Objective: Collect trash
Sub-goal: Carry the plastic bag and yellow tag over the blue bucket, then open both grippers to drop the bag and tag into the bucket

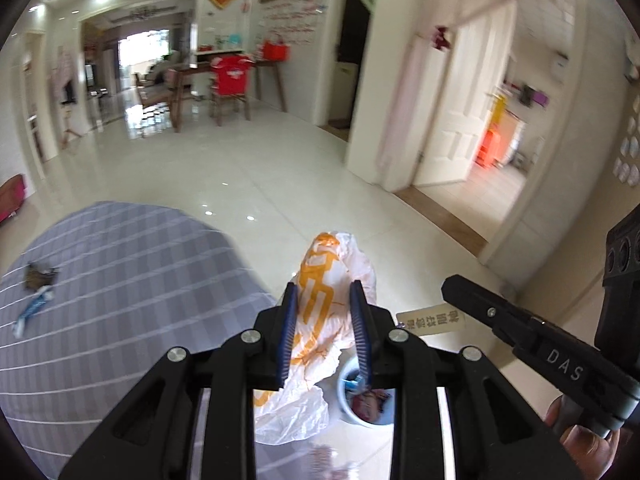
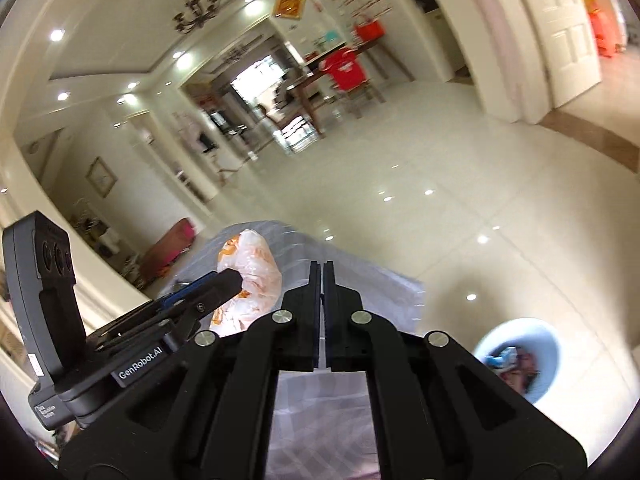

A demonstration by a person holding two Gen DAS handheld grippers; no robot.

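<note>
Left wrist view takes in a large room with a glossy pale tiled floor (image 1: 280,168), recessed ceiling lights and white doors standing open on the right. Far back, a dark wooden dining table (image 1: 224,76) has a chair draped with a red shirt (image 1: 232,76). Nearer, at lower left, a surface under a grey-lilac checked cloth (image 1: 120,280) carries a blue-and-white wrapper (image 1: 34,308) and a small brown scrap (image 1: 38,276). On the floor beside it stands a pale blue bin (image 1: 360,400) with rubbish inside. The left claw (image 1: 324,336) is clamped on a crumpled white-and-orange plastic bag (image 1: 324,272), held in the air beside the cloth's edge. The right claw (image 2: 322,312) is closed tight, with nothing between its fingers.
</note>
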